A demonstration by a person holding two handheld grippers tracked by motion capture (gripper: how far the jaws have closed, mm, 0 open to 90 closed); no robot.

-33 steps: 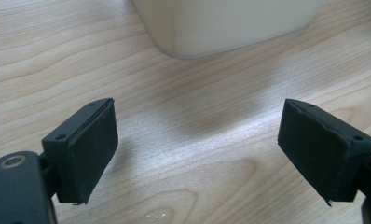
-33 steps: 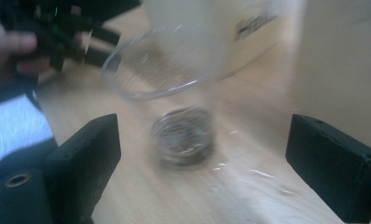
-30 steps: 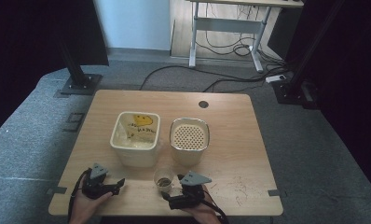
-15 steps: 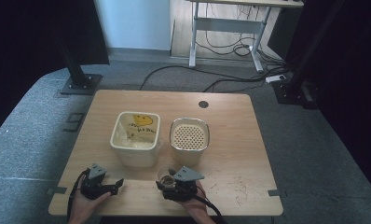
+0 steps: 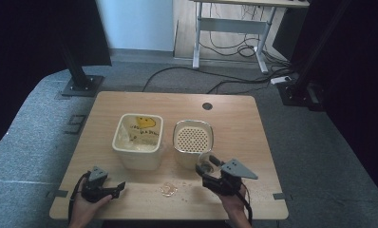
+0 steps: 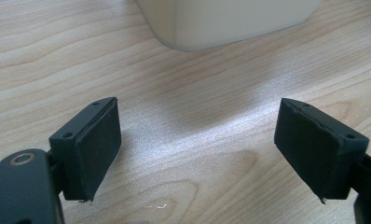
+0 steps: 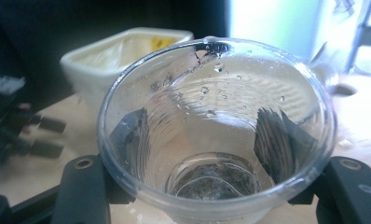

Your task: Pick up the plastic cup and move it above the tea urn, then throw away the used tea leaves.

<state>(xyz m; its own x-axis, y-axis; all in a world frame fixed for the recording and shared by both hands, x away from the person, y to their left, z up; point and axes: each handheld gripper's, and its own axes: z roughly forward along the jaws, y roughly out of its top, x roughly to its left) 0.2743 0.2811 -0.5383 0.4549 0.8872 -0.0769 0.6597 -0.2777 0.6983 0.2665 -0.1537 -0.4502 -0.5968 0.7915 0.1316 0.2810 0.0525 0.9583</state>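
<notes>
A clear plastic cup (image 7: 216, 116), wet with droplets inside, is clamped between the jaws of my right gripper (image 7: 216, 186). In the high view the right gripper (image 5: 208, 170) holds the cup (image 5: 203, 166) tilted, just off the table, against the front of a metal mesh-bottomed container (image 5: 193, 138). My left gripper (image 5: 117, 188) rests open near the table's front left. Its pads (image 6: 97, 144) stand wide apart over bare wood with nothing between them.
A cream bin (image 5: 138, 140) lined with a bag with a yellow print stands left of the mesh container, and its base (image 6: 230, 18) is just ahead of the left gripper. A small wet patch (image 5: 168, 189) lies on the wooden table (image 5: 234, 118) between the grippers.
My right gripper closed on the cup at the table's front middle, lifted it and carried it right toward the mesh container, leaving a wet patch. The left gripper has barely moved.
</notes>
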